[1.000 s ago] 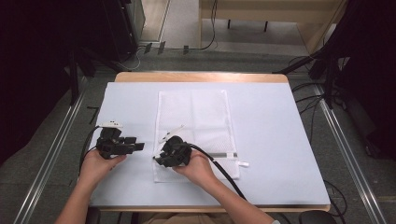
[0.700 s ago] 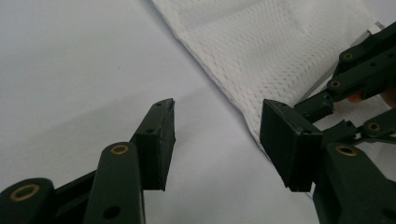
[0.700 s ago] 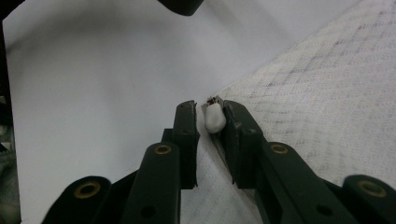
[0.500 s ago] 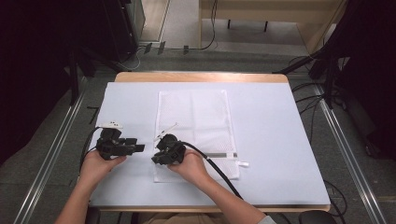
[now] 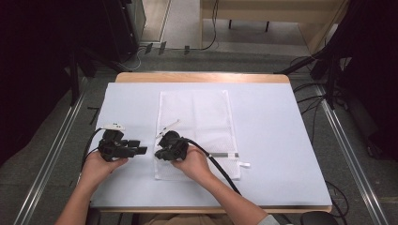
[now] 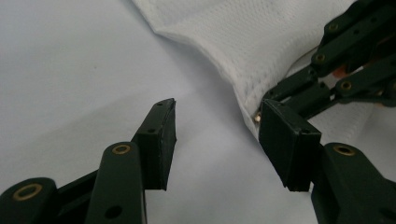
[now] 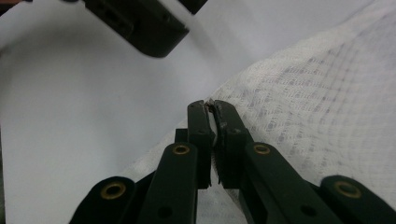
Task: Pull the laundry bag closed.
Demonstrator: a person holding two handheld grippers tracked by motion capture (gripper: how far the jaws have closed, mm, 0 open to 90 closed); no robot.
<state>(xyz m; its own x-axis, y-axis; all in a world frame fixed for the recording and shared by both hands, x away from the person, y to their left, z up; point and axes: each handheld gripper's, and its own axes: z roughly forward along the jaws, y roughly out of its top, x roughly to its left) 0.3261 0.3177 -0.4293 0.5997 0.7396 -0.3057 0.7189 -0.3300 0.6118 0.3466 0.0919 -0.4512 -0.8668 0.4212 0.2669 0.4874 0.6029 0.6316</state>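
White mesh laundry bag (image 5: 197,122) flat mid-table; right gripper (image 5: 161,153), shifted slightly leftward since a second ago, clamps bag's left edge (lift likely next); left gripper (image 5: 141,150) released, just beside.

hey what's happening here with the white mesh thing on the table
A person holds a two-jaw gripper in each hand over a white mesh bag lying flat on a table with a pale cover. The right gripper is shut on the bag's left edge near its front corner. The left gripper is open, its jaws apart just beside that same edge, not holding anything.
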